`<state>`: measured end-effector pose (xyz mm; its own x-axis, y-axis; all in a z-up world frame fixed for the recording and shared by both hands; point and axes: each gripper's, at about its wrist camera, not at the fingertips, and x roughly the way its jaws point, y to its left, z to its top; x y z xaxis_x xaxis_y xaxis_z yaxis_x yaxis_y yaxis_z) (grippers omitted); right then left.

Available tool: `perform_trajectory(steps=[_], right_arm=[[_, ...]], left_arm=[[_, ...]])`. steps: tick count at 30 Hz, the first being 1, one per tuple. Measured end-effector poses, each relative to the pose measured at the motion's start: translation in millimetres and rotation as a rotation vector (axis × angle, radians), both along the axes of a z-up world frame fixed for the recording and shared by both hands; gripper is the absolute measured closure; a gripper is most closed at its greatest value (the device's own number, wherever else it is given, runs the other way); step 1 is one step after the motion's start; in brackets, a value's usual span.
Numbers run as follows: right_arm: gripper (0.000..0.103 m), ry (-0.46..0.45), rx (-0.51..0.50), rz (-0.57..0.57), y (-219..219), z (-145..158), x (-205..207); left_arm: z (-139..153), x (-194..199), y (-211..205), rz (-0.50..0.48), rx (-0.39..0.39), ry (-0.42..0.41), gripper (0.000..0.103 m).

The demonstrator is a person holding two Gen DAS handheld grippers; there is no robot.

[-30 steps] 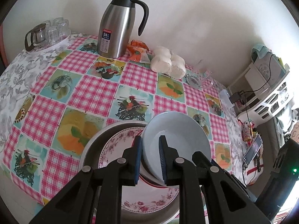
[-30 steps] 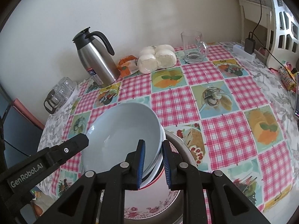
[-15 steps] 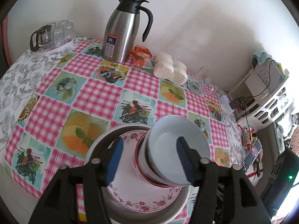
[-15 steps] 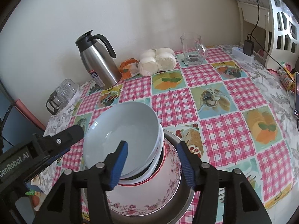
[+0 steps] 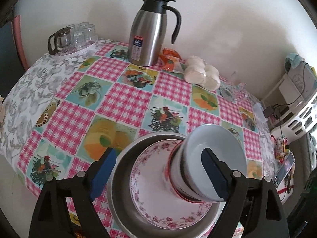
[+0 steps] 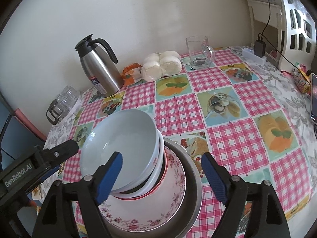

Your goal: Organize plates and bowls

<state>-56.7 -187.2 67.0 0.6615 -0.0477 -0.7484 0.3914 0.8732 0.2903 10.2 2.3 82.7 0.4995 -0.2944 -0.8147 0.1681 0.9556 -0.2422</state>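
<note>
Left wrist view: left gripper has its jaws wide and opening, blue pads clear of everything. Between them sits the round grey metal basin with the white floral-rimmed plate inside it, and on that plate a stack of bowls: pale blue bowl on top, white bowls nested under it, the lowest with a red rim. Stack looks tilted, though the fisheye lens may account for that. Nothing gripped.

Right wrist view: right gripper the same, jaws wide and opening, pads not pressing on anything. Left pad sits in front of the pale blue bowl, right pad over the basin rim; whether they touch, cannot tell. Plate and white bowls show beneath. One finger of the left gripper comes in from the left edge, just beside the bowl stack.

Basin rests on the pink-checked tablecloth with food pictures, near the table's front edge. Well apart, toward the wall: steel thermos jug with black handle, orange snack packet, bag of white buns, clear glass mug, and a tray of small glasses with a glass teapot. White shelf unit with a plugged-in charger stands off the table's right side.
</note>
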Motion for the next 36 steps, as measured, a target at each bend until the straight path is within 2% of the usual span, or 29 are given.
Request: perform_trajectory(steps=[5, 8, 11, 23, 32, 36], right_arm=[[0.011, 0.000, 0.005, -0.002, -2.0, -1.4, 0.0], [0.003, -0.004, 0.008, -0.001, -2.1, -1.7, 0.0], [0.000, -0.004, 0.009, 0.002, -2.1, -2.0, 0.3], [0.000, -0.002, 0.000, 0.030, 0.3, -4.2, 2.1], [0.000, -0.010, -0.010, 0.025, 0.8, -2.2, -3.7], [0.000, -0.014, -0.009, 0.024, 2.3, -4.6, -11.1]], left_arm=[[-2.8, 1.4, 2.9, 0.026, 0.019, -0.002, 0.014], [-2.9, 1.9, 5.1, 0.038, 0.021, -0.006, 0.004], [-2.3, 2.0, 7.5, 0.046, 0.021, -0.013, 0.004], [-5.5, 4.4, 14.1, 0.090, 0.037, 0.009, 0.003], [-11.1, -0.2, 8.4, 0.068, 0.064, 0.039, 0.003], [-13.6, -5.4, 11.8, 0.064, 0.033, 0.044, 0.003]])
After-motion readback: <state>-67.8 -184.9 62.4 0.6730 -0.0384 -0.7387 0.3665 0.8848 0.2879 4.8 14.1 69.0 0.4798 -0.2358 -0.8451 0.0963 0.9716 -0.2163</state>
